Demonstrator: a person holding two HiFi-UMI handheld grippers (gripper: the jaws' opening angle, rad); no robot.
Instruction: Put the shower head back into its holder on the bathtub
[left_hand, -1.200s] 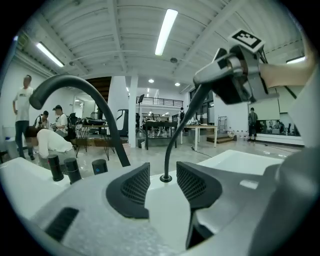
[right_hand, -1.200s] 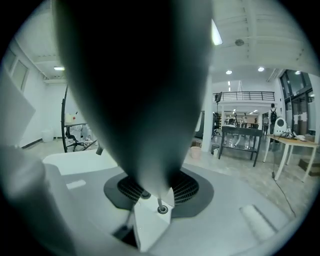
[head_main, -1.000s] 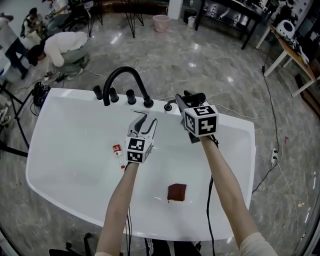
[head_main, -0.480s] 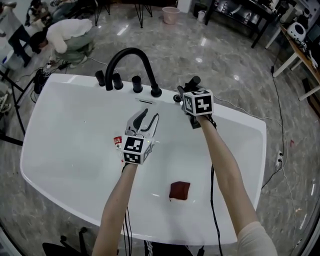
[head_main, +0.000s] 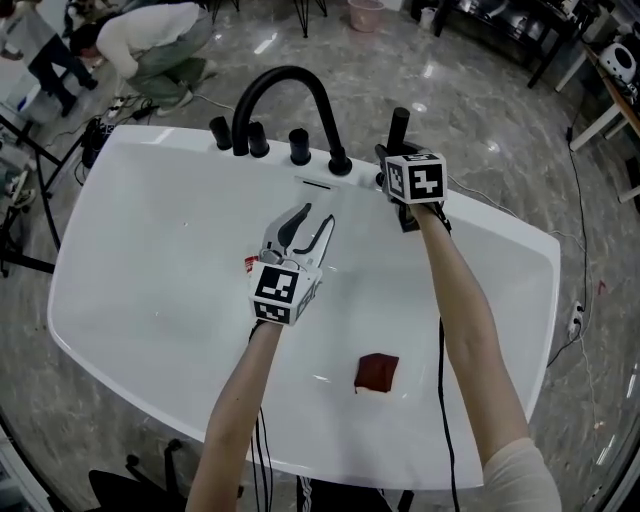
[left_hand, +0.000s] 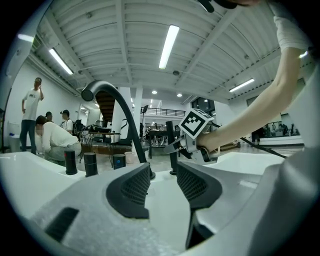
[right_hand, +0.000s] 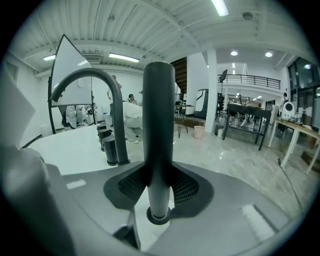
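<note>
The shower head (right_hand: 158, 125) is gripped upright between the pads of the right gripper (right_hand: 159, 182), with its lower end seated in the holder (right_hand: 159, 222) just below the fingers. The left gripper (left_hand: 163, 186) is held open and empty. If the stem is released before it is fully home, it may be tipped into the tub (head_main: 150, 250).

White bathtub (head_main: 150, 250) bears a black faucet (head_main: 290, 71) and dark red square (head_main: 378, 372).

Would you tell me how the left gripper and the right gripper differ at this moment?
The left gripper is open and empty; the right gripper is shut on the shower head. The left is over the bathtub basin; the right is at its rim. Both carry marker cubes.
</note>
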